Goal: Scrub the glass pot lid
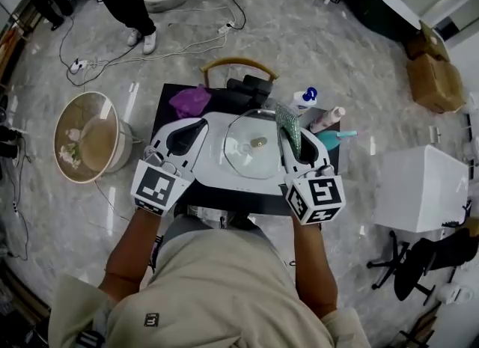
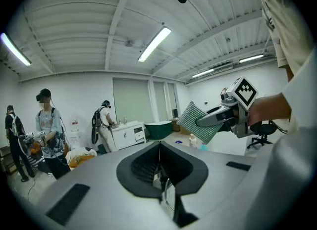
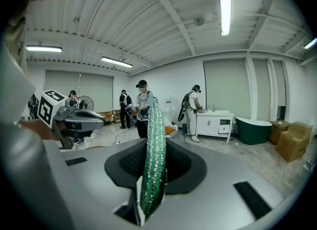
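Seemingly early on, the left gripper clamps the lid by its rim and the right gripper pinches a green scrub pad beside it, with the scrubbing itself apparently still ahead.

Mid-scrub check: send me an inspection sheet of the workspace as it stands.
Surface: black table carrying a white tray.
Job's things: glass pot lid and green scrub pad, both held.
Clutter: purple cloth, spray bottle, pink bottle, teal item.
Grippers: left tongs shut on the lid's rim; right tongs shut on the pad.
Cables: loose cords on the floor beyond the table.
Surroundings: chair, cardboard boxes, people standing.
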`<state>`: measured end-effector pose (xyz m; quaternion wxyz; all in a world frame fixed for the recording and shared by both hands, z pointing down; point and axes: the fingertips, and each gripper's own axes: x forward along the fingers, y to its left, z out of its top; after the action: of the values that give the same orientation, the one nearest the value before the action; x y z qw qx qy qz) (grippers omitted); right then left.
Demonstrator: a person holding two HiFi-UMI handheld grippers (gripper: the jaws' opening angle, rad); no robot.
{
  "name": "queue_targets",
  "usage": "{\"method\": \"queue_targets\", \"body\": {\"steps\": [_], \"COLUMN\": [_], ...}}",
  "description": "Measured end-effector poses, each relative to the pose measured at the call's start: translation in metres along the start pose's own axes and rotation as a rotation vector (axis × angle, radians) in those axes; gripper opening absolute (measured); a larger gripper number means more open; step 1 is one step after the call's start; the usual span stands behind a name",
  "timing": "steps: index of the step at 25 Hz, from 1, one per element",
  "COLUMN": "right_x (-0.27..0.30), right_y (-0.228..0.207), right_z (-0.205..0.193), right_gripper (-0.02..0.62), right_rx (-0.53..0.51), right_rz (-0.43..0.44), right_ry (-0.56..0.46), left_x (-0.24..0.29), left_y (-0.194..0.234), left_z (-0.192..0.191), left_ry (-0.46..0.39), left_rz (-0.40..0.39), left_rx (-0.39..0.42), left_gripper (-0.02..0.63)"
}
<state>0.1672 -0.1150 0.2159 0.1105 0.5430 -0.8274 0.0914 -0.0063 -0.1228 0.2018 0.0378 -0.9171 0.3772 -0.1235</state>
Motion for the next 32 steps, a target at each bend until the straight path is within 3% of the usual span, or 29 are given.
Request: {"method": "queue_targets", "body": {"steps": [7, 13, 22, 32], "right_x": [0.029, 0.064, 0.105, 0.152], "right_y": [-0.022, -0.037, -0.049, -0.042], "right_z": [-0.025, -0.072, -0.157, -0.24], "right_gripper": [0.083, 0.083, 0.083, 0.083], "right_rx": [0.024, 0.045, 0.113, 0.116], "right_rz": [0.065, 0.093, 0.076, 0.051], "right_ry": [0.052, 0.126, 0.238, 0.332], "left_x": [0.022, 0.033, 0.03, 0.026], "left_y": [-0.005, -0.008, -0.02, -0.021], "left_z": [-0.018, -0.055, -0.114, -0.161], "left_ry": [0.075, 0.144, 0.225, 0.324], "left_rz": [0.027, 0.043, 0.056, 0.042], "left_rx": [-0.013, -0.044, -0.107, -0.208], "left_gripper": [0.017, 0.017, 0.017, 0.017]}}
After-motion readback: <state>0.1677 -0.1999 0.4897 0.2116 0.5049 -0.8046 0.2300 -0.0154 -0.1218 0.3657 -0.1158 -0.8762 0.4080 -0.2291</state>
